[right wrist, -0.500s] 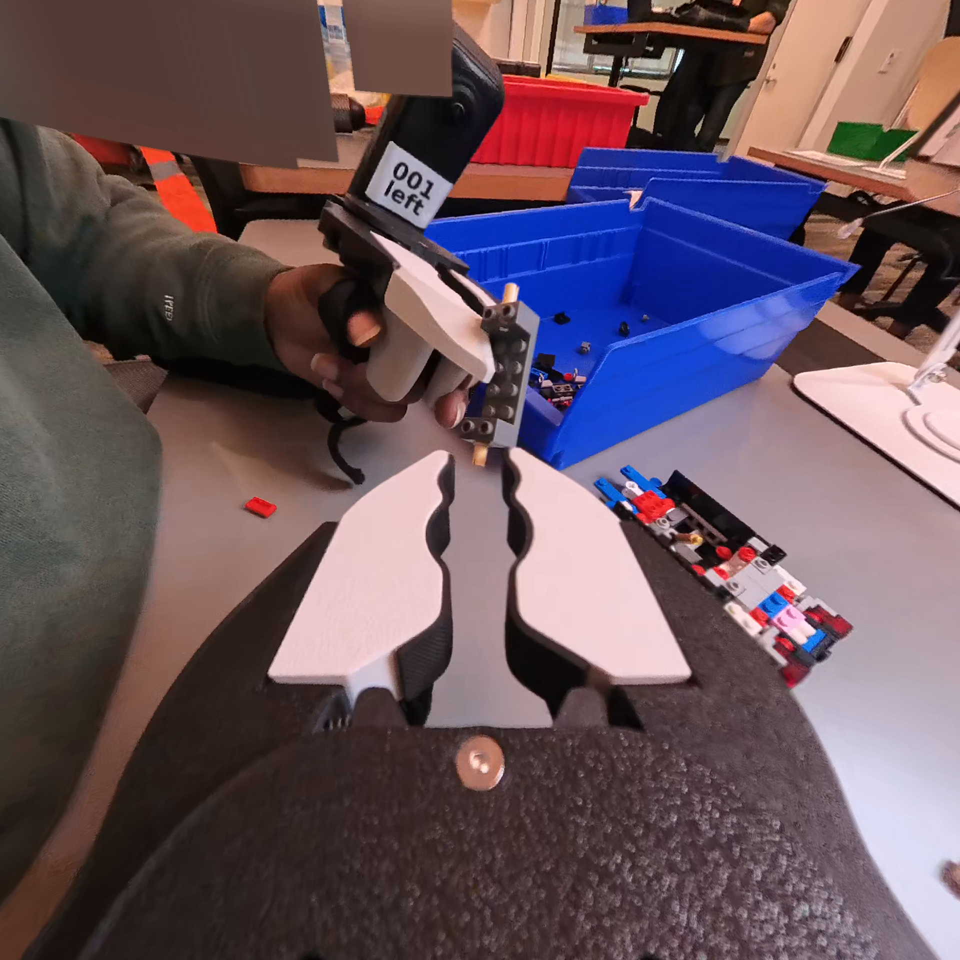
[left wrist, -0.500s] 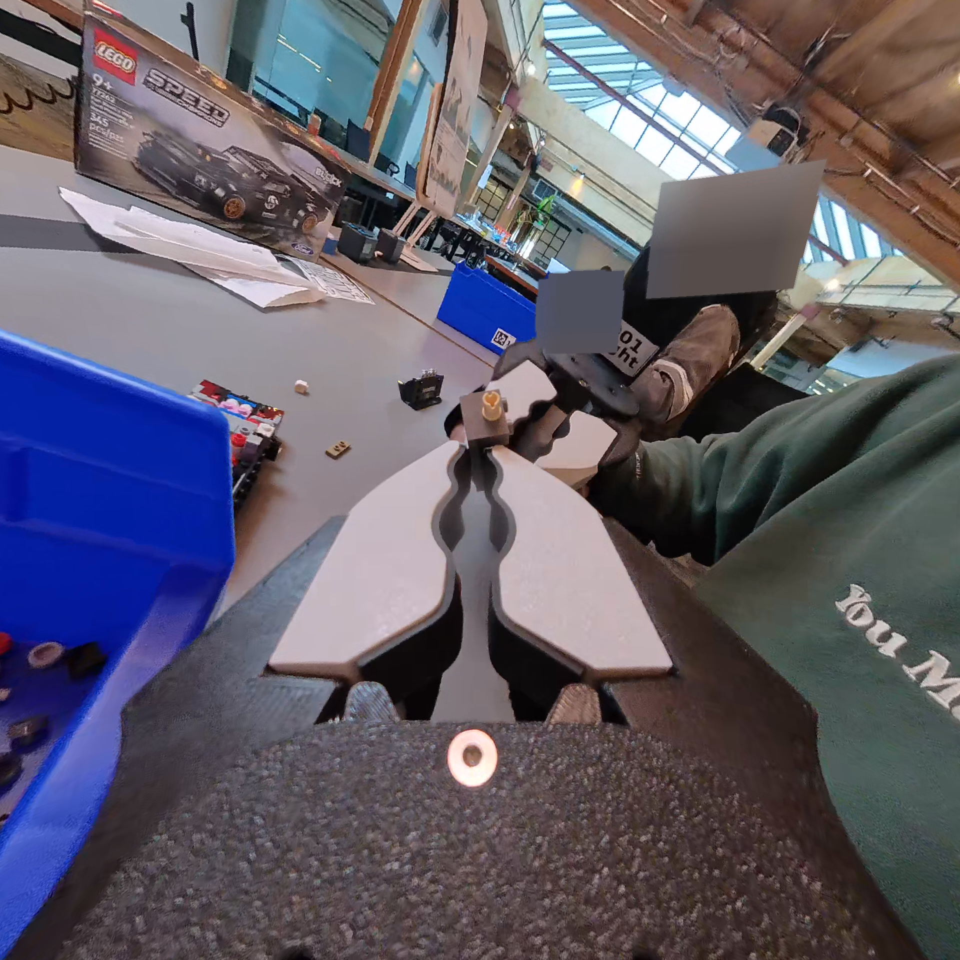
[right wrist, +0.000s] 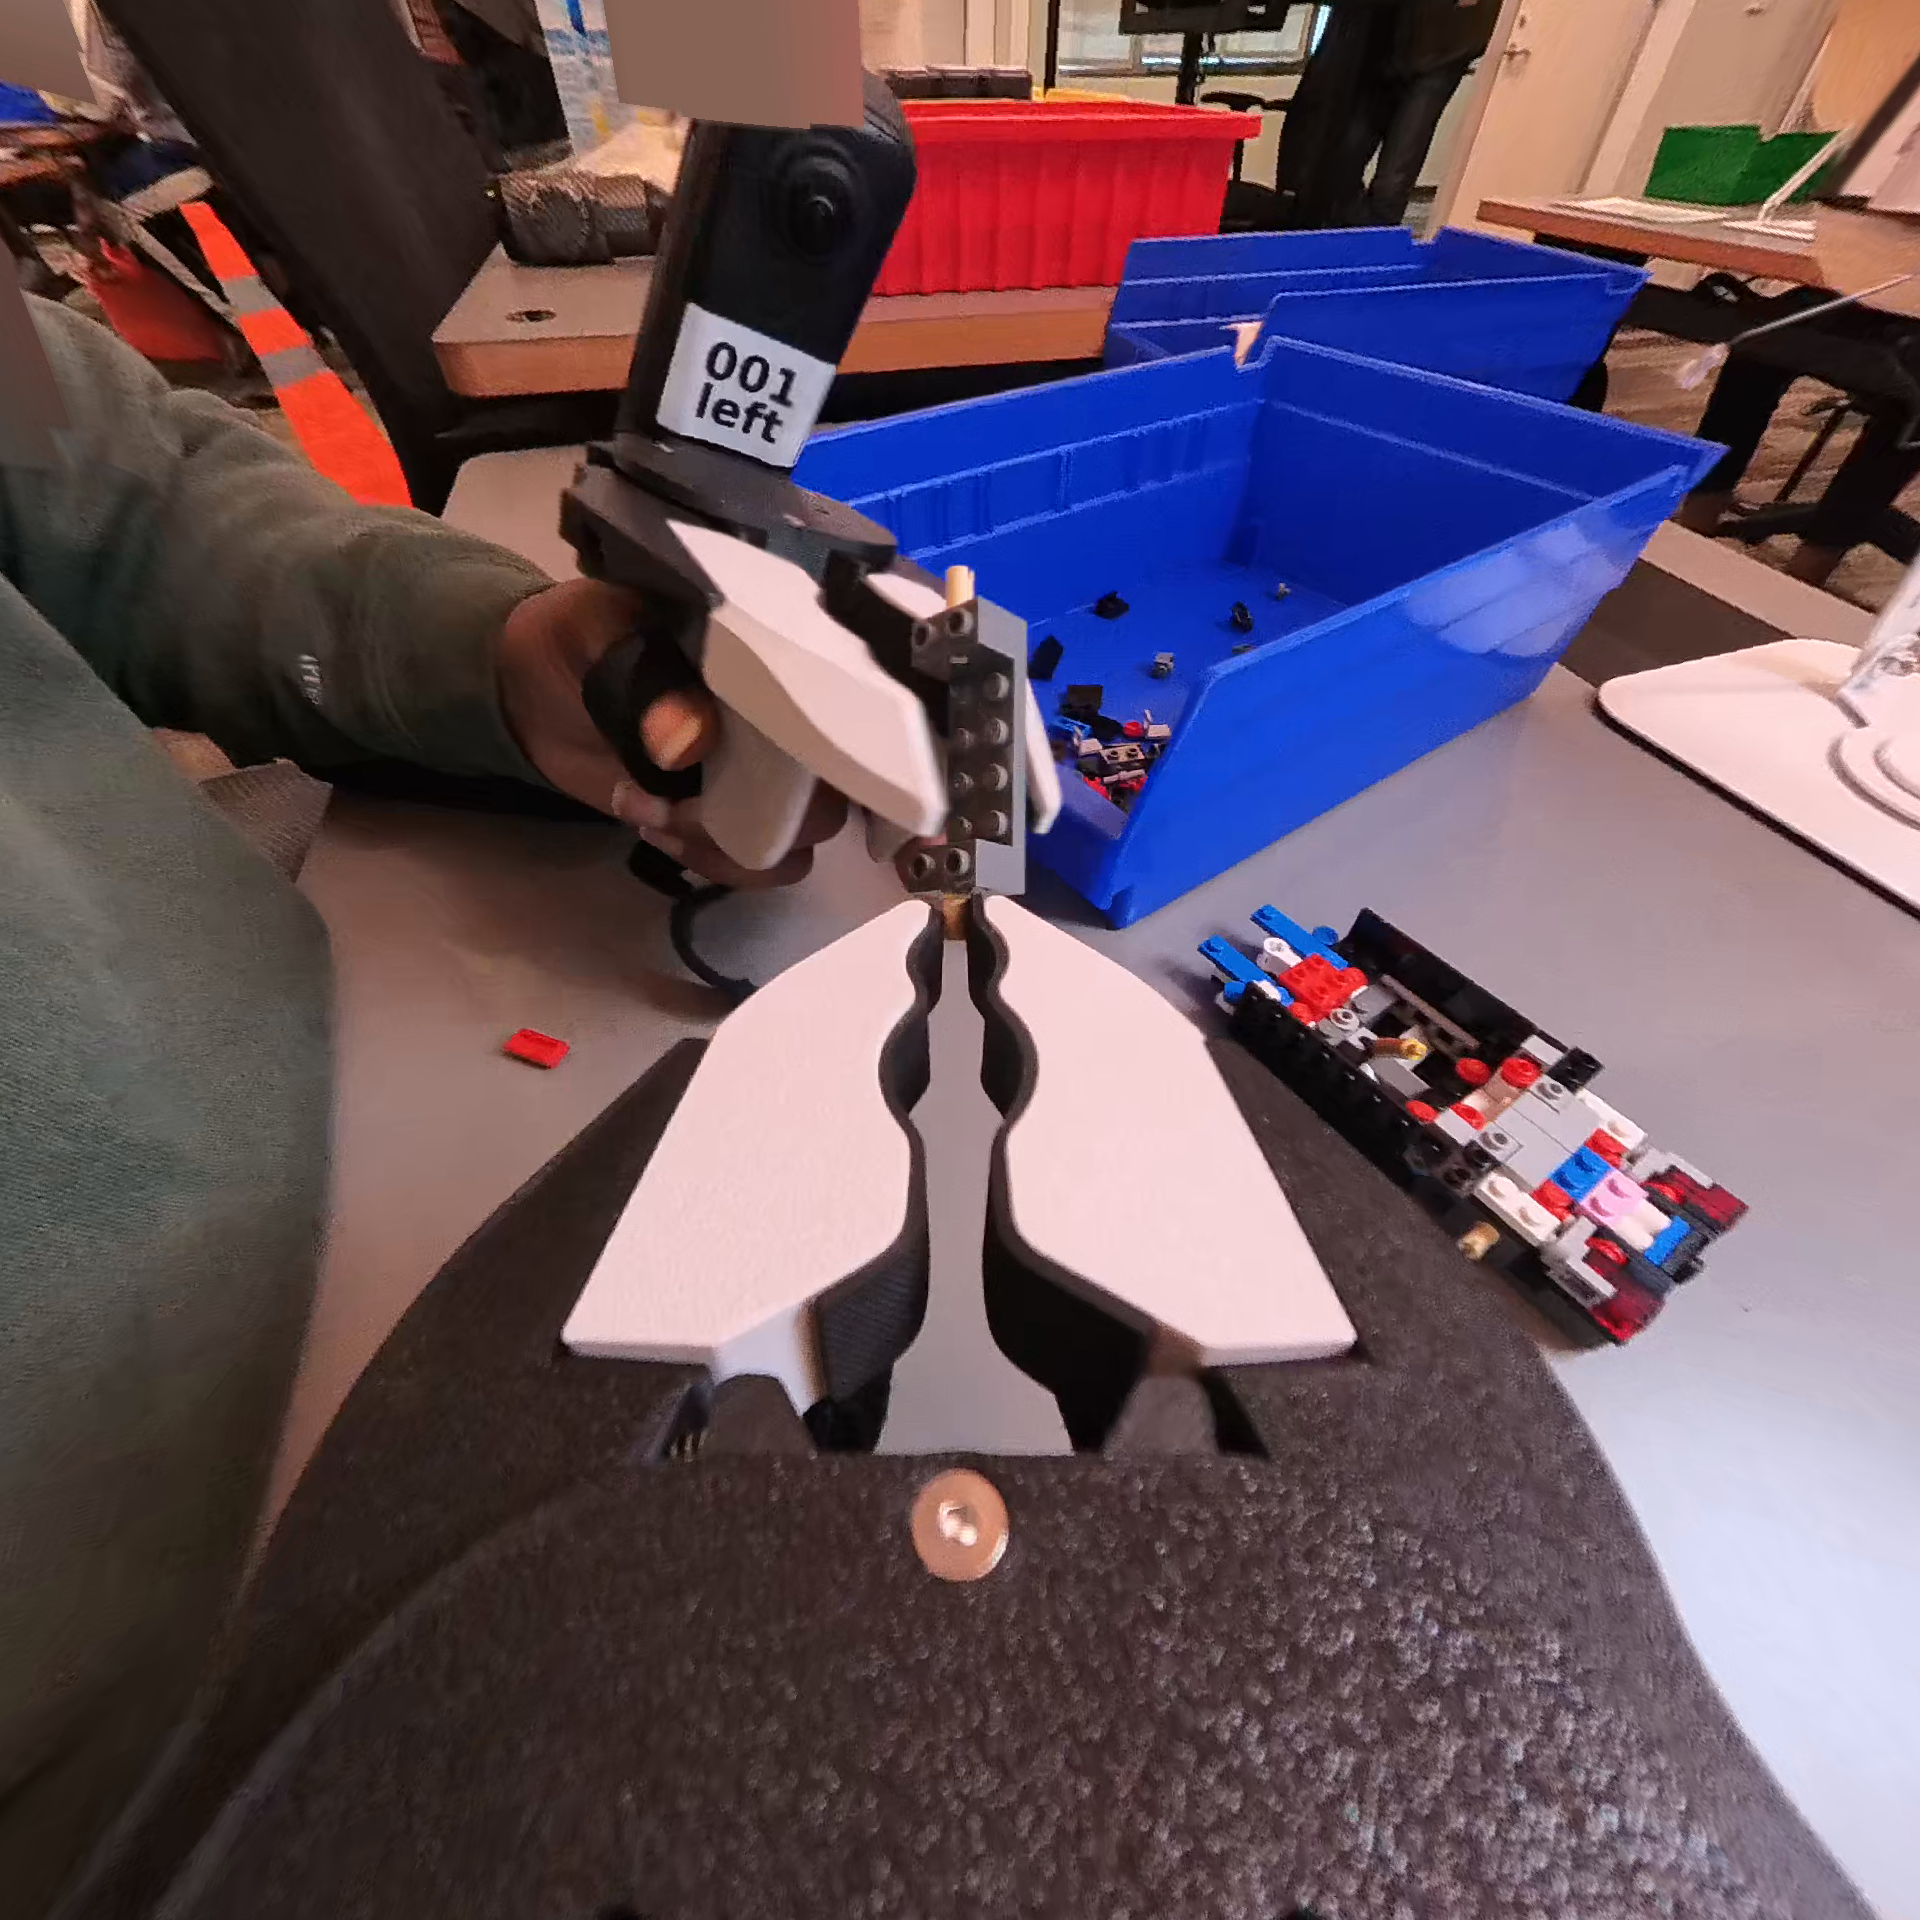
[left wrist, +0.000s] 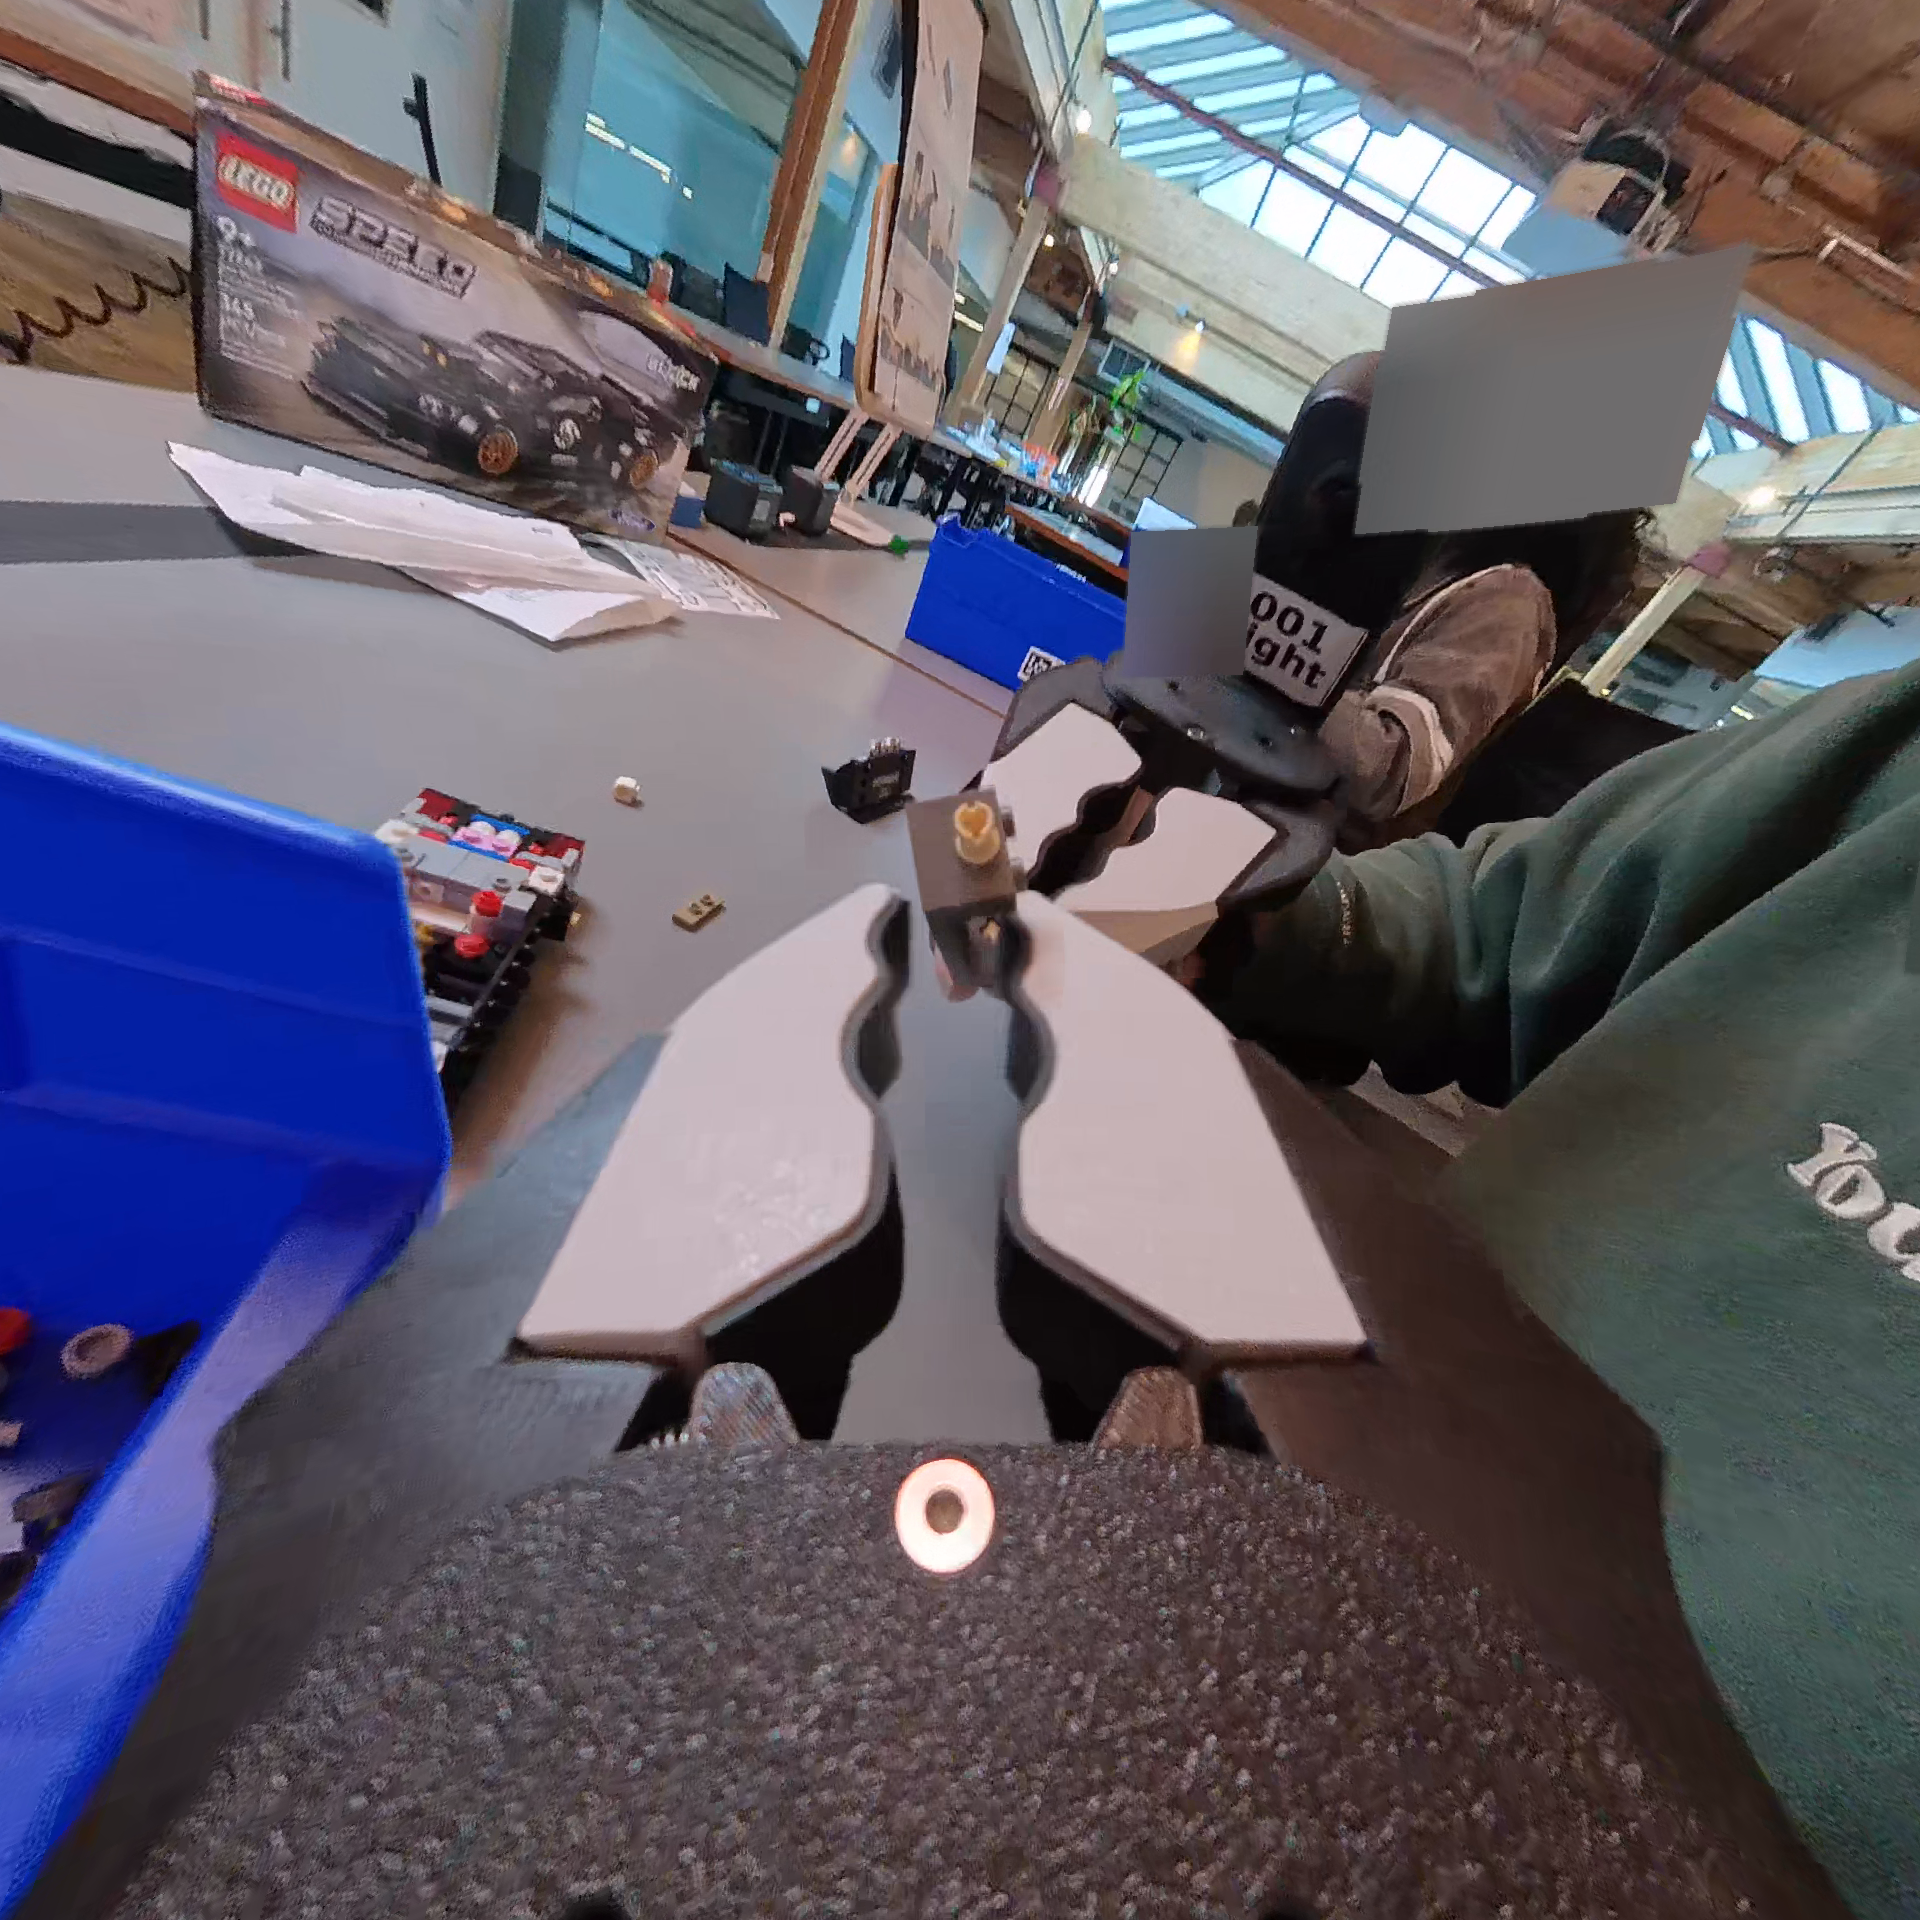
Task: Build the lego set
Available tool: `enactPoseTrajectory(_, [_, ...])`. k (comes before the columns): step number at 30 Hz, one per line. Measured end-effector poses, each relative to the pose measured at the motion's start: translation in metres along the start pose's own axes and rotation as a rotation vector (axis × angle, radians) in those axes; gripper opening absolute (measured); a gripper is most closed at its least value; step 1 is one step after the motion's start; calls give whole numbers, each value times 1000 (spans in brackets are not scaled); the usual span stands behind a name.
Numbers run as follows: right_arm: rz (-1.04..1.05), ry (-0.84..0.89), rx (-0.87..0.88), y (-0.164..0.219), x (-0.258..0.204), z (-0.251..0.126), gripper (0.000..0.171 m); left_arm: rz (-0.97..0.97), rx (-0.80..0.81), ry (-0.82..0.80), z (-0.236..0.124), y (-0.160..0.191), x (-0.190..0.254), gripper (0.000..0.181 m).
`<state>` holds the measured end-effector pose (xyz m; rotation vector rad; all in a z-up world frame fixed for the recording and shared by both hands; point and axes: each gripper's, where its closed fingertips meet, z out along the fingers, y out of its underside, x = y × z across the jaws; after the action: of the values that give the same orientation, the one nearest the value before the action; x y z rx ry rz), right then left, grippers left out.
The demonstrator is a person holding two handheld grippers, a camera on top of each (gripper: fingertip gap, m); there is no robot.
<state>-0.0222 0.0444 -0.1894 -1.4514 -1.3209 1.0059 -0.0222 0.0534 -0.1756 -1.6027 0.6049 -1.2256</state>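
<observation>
Left tool (right wrist: 977, 748) around studded grey brick (right wrist: 982, 748), tan pin (right wrist: 957, 582).

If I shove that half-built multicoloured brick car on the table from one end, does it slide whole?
Probably slides: the half-built multicoloured brick car lies flat on the smooth grey table. Likely stiff, with long black side beams. Small top pieces may pop off.

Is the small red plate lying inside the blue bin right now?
No. The small red plate lies on the grey table, on the far side of the hand-held grippers from the blue bin.
</observation>
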Motion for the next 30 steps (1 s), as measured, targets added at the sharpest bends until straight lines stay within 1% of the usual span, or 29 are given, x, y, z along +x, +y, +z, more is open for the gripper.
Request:
enactPoseTrajectory(1, [-11, -2, -7, 0, -2, 1, 4, 4, 17, 0, 0, -2, 1, 7])
enactPoseTrajectory(3, [-37, 15, -26, 3, -2, 2, 4, 16, -9, -10, 1, -1, 0, 7])
enactPoseTrajectory(5, [4, 8, -22, 1, -1, 3, 4, 25, -20, -18, 1, -2, -1, 7])
enactPoseTrajectory(7, [33, -3, -14, -1, 0, 3, 4, 17, 2, -20, 0, -6, -1, 6])
enactPoseTrajectory(12, [31, -2, -24, -4, 0, 3, 4, 2, 65, 7, -3, -14, 3, 6])
enactPoseTrajectory(13, [22, 6, -80, 6, 2, 4, 4, -13, 181, -5, -10, -30, 1, 7])
enactPoseTrajectory(14, [16, 13, -148, 26, 4, 5, 4, -52, 352, 1, -30, -63, -5, 6])
enactPoseTrajectory(15, [43, 9, -176, 41, 6, 5, 4, -76, 407, 13, -46, -84, -9, 6])
enactPoseTrajectory(16, [75, 0, -175, 44, 7, 4, 4, -39, 406, -1, -55, -90, -10, 6])
enactPoseTrajectory(18, [90, -9, -163, 35, 12, 6, 4, 69, 280, -50, -47, -69, -7, 6])
enactPoseTrajectory(19, [88, -13, -182, 35, 13, 9, 4, 76, 222, -44, -40, -57, -3, 7])
enactPoseTrajectory(21, [51, -3, -193, 39, 14, 11, 4, 90, 143, -57, -30, -46, -4, 6])
enactPoseTrajectory(23, [38, -1, -200, 44, 12, 11, 4, 117, 60, -97, -25, -35, -12, 6])
enactPoseTrajectory(26, [1, 21, -200, 45, 13, 10, 4, 129, -98, -166, -21, -8, -26, 6])
enactPoseTrajectory(27, [-19, 42, -199, 44, 16, 10, 4, 128, -177, -163, -19, 4, -26, 6])
enactPoseTrajectory(29, [-31, 70, -196, 44, 21, 10, 4, 102, -396, -120, -16, 40, -24, 6])
enactPoseTrajectory(30, [-24, 71, -196, 44, 22, 11, 4, 107, -472, -135, -15, 56, -26, 6])
